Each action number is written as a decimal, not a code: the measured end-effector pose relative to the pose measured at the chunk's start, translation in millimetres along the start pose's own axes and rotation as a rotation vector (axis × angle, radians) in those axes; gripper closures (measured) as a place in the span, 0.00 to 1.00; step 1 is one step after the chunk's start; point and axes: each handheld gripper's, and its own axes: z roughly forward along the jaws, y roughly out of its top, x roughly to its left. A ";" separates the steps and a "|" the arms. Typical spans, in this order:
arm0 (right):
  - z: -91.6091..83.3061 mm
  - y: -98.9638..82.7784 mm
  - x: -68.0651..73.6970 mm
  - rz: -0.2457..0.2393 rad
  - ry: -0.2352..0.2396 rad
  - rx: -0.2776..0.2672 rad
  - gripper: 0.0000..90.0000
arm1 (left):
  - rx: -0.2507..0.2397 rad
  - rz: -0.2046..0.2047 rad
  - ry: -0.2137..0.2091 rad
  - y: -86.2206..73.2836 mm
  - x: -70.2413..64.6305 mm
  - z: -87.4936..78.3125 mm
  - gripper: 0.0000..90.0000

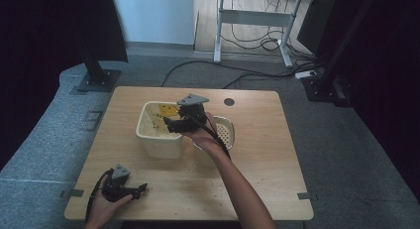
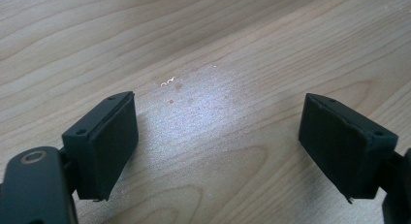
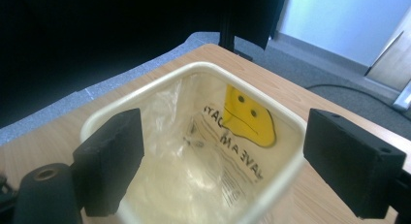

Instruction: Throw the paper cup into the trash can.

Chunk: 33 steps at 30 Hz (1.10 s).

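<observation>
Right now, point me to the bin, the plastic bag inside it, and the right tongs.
bin [image 1: 159, 145]: high view, on its cream front wall.
plastic bag [image 3: 194, 151]: right gripper view, on the clear crumpled film lining the inside.
right tongs [image 3: 223, 161]: right gripper view, midway between the open black tips, over the bin.

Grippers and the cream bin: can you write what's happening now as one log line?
left gripper: open, low on wooden table | right gripper: open, above cream plastic bin | bin: clear plastic bag with yellow smiley inside
</observation>
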 end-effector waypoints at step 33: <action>-187.0 -156.4 -79.6 0.137 -0.188 -0.170 0.24 | -0.003 0.021 0.036 2.7 -3.4 5.3 0.16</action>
